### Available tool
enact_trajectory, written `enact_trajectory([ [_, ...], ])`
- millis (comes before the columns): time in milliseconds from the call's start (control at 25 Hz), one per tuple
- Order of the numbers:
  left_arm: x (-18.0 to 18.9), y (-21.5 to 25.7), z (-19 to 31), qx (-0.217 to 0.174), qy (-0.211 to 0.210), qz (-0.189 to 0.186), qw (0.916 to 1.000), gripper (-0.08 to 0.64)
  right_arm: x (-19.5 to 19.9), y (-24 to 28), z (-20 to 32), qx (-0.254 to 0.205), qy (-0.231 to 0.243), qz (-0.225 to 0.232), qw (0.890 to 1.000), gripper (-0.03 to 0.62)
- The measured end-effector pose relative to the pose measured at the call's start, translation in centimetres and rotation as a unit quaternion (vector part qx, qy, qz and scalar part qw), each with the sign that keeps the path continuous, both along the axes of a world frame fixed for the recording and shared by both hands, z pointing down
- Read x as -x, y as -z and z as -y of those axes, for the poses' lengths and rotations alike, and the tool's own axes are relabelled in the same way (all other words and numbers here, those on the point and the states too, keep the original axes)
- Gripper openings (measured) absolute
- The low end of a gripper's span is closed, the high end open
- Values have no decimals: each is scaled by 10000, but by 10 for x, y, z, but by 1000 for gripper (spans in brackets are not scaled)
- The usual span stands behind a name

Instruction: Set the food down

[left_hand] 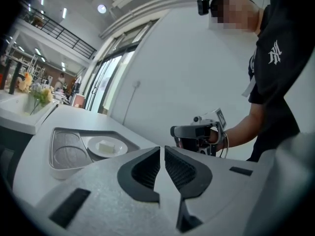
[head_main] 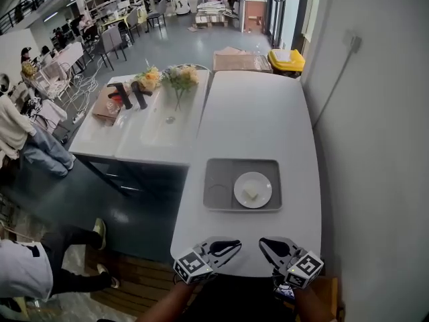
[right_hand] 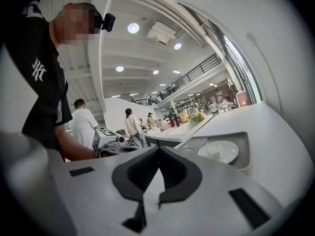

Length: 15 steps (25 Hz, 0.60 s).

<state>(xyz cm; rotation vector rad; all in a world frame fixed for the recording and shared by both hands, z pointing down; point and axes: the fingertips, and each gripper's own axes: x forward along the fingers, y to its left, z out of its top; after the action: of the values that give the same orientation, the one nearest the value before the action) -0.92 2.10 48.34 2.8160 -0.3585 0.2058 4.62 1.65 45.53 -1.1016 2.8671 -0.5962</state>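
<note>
Two grippers: the left gripper (head_main: pixel 231 247) and the right gripper (head_main: pixel 266 245). One tray (head_main: pixel 221 172), one plate (head_main: pixel 262 182) and one piece of food (head_main: pixel 251 194). Two white tables: the long table (head_main: pixel 268 119) and the side table (head_main: pixel 127 136). Two bunches of flowers: a yellow bunch (head_main: pixel 149 78) and a paler bunch (head_main: pixel 181 76). Two black posts: one post (head_main: pixel 124 94) and a second post (head_main: pixel 139 93). One cardboard box (head_main: pixel 234 61). One yellow bin (head_main: pixel 286 60). Two people at the left edge: one person (head_main: pixel 30 143) and another person (head_main: pixel 33 270). The figures farther back are too small to count, perhaps several.
</note>
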Motion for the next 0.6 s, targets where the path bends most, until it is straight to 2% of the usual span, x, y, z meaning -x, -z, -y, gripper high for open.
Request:
enact_trajectory([
  [120, 0, 1, -26, -97, -307, -127, 9994, 31, 7, 10, -22, -82, -67, 8, 9999, 3],
  [240, -1, 2, -39, -147, -415, -245, 9987, 31, 14, 18, -39, -197, -52, -24, 9998, 3],
  [440, 4, 9, -58, -218, -347, -217, 9989, 31, 20, 17, -62, -203, 116, 26, 9997, 3],
  [600, 8, 22, -66, -329, -100, -86, 9994, 30, 19, 41, -71, -485, 295, 207, 9982, 3],
])
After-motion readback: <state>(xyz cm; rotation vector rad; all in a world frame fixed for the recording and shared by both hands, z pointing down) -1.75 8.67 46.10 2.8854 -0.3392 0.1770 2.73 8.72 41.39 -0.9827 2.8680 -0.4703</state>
